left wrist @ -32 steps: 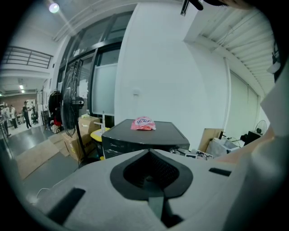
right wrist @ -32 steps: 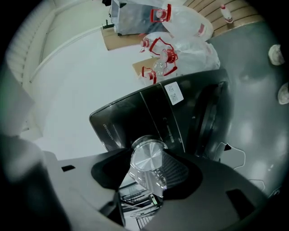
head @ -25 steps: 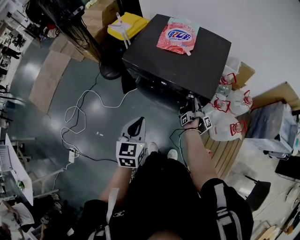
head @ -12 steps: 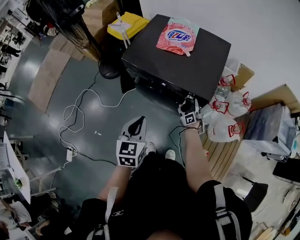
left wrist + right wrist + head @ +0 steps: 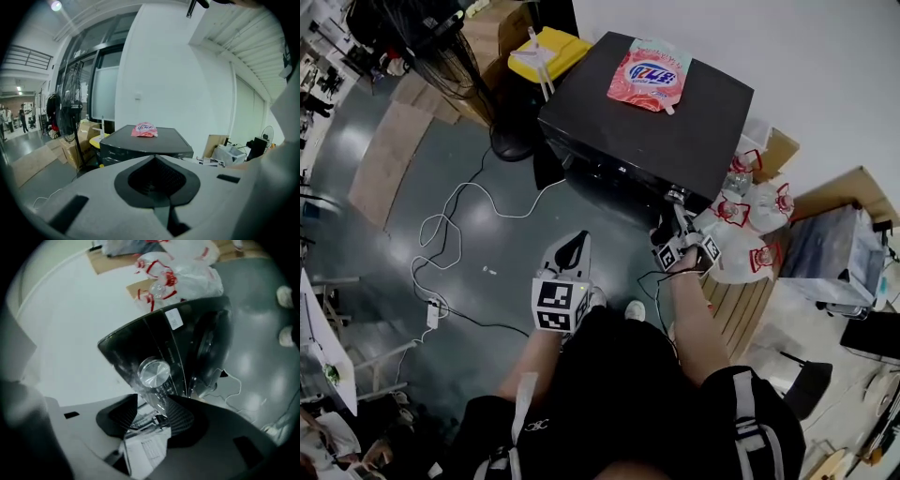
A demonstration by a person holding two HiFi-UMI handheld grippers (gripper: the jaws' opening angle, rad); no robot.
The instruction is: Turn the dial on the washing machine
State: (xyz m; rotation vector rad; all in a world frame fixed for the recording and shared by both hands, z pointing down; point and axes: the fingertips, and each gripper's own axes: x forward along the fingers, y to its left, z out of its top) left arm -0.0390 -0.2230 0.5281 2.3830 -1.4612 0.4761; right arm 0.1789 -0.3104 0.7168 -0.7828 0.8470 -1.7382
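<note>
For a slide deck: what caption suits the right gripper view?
Right gripper, jaws open, empty and just closing slightly, faces the silver dial of the washing machine.

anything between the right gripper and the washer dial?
Nothing visible. The silver dial on the washing machine panel sits just ahead of the right gripper, whose jaws, having just closed slightly, stand apart with nothing between them.

Blk washer [image 5: 675, 131], silver dial [image 5: 153, 372], pink pouch [image 5: 645, 73].

No text reads clearly. The pink pouch [image 5: 645, 73] on top of the washing machine [image 5: 703, 141] has a blue logo word, too small to make out. A white sticker [image 5: 174, 318] on the machine's front panel carries print, also illegible.
</note>
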